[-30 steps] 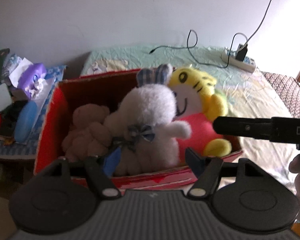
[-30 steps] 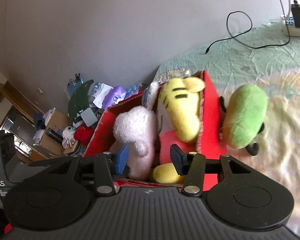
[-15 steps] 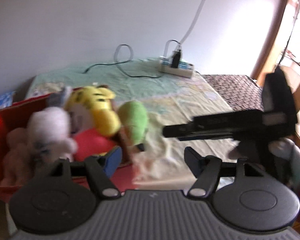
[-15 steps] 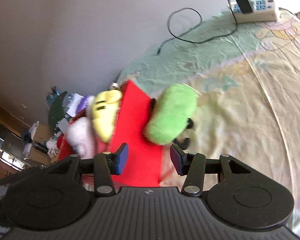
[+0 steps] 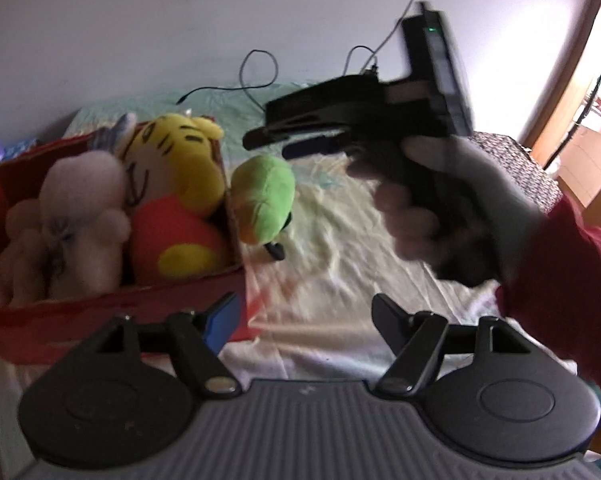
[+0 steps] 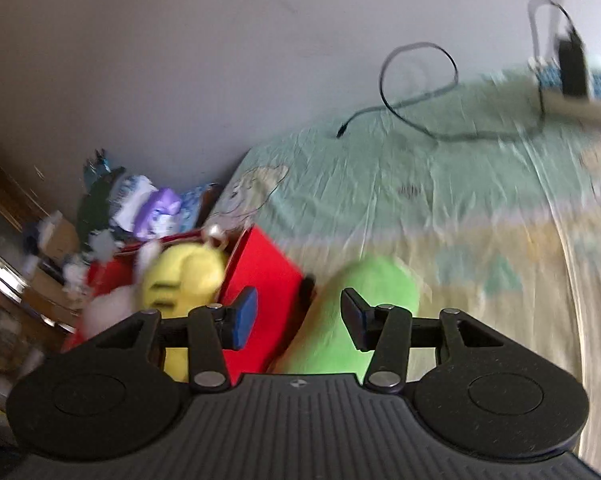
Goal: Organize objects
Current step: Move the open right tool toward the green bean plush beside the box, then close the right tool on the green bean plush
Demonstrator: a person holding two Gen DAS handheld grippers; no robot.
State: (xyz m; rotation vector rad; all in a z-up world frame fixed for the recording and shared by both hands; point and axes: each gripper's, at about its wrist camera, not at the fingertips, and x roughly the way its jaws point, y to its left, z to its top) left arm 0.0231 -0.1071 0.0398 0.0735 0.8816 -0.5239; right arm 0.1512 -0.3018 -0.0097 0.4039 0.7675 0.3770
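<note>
A: Jaws on right gripper [image 6: 298,318] stand apart, nothing pinched. Green plush [image 6: 356,312] sits just ahead, partly btwn the pads but no pad pressing it.

B: Left gripper [image 5: 300,318]?

A: Also parted, empty. Bare sheet ahead of it, corner of the red box [image 5: 236,240] beside its blue pad. Its jaws have just been opening a bit, nothing btwn them.

B: Where's the green one exactly?

A: On the bed sheet [image 5: 360,240], outside the box, leaning on the box's right wall. Box already holds a yellow tiger plush [image 5: 176,168], a white plush [image 5: 84,200] and a beige one [image 5: 12,236].

B: How'll it handle?

A: Prob. light, soft, squashy; will deform under the pads, not slip. Not fragile. I'd take it across the fat middle of the body, not by the small dark bit at its base.

B: Looks?

A: Bright lime, rounded oval, fuzzy surface, a yellowish patch on the box side, dark stub underneath. Blurred in right view, so no finer detail.
</note>
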